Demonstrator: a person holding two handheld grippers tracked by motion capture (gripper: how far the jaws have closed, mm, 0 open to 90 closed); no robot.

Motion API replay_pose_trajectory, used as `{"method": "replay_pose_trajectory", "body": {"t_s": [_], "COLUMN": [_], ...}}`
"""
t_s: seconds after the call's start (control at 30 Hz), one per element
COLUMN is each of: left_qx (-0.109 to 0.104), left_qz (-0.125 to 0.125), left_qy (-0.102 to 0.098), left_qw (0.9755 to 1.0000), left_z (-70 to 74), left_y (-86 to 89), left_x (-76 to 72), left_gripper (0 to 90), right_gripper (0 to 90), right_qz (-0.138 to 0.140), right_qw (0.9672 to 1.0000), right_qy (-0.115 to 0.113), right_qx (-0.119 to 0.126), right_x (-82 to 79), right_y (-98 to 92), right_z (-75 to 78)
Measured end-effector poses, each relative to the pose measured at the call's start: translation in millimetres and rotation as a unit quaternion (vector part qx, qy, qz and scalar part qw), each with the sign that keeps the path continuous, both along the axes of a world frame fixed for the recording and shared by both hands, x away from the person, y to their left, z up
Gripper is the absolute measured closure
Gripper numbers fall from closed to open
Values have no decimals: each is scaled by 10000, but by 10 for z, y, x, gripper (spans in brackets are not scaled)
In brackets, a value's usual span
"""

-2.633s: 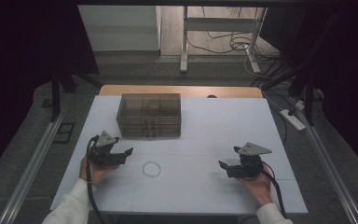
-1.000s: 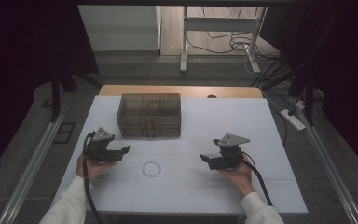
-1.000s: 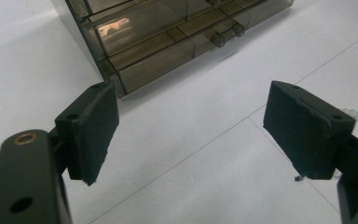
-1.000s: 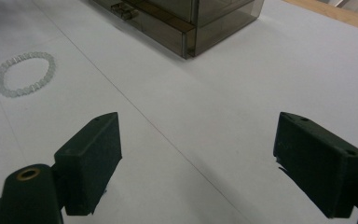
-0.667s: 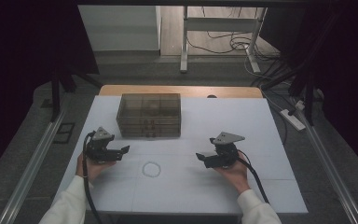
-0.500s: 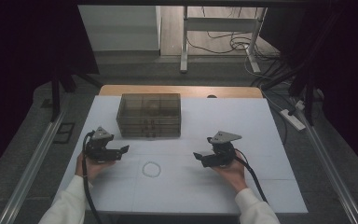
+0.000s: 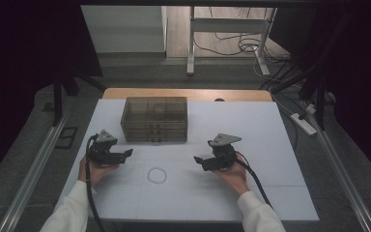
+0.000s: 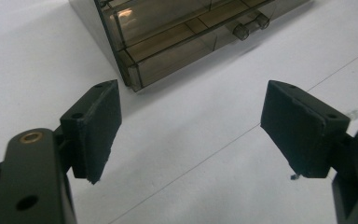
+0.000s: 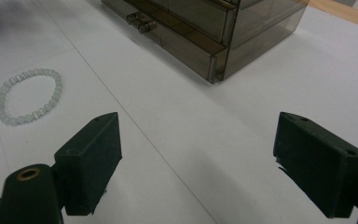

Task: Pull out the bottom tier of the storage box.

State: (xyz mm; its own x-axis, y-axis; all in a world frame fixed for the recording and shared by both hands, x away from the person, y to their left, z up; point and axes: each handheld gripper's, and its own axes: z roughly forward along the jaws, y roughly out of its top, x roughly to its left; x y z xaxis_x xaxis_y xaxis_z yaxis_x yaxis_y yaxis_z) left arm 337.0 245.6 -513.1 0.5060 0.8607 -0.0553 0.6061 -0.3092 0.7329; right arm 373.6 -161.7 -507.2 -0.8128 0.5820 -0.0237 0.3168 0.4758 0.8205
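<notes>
The high view shows both tongs, the left tongs (image 7: pixel 125 153) and right tongs (image 7: pixel 199 161), held above the white bench (image 7: pixel 280 145). A bead bracelet (image 7: pixel 156 175) lies flat between them, slightly nearer, touching neither. The right gripper view shows the bracelet (image 9: pixel 28 95) far left of its wide-open, empty jaws. The left gripper view shows the smoked drawer box (image 8: pixel 177 32) beyond its open, empty jaws.

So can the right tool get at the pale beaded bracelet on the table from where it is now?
Probably yes: the right tool is open, with bare white table between it and the pale beaded bracelet.
</notes>
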Motion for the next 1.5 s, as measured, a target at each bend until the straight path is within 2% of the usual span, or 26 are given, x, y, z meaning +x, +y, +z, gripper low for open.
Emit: {"method": "replay_pose_trajectory", "body": {"t_s": [0.63,0.83,1.17,1.5], "left_qx": [68,11,18,94], "left_qz": [-77,-100,-102,-94], "left_qy": [0,3,19,51], "left_qw": [9999,9999,9999,9999], "left_z": [-36,-42,-60,-98], "left_y": [-3,16,17,6], "left_x": [83,96,124,175], "left_gripper": [217,213,218,252], "right_gripper": [202,218,223,243], "right_qz": [31,78,-10,-59], "right_qw": [10000,10000,10000,9999], "right_qy": [-18,-7,-18,76], "right_qx": [28,17,18,40], "right_x": [104,140,200,278], "right_y": [159,210,269,312], "right_z": [-20,-42,-57,-89]}}
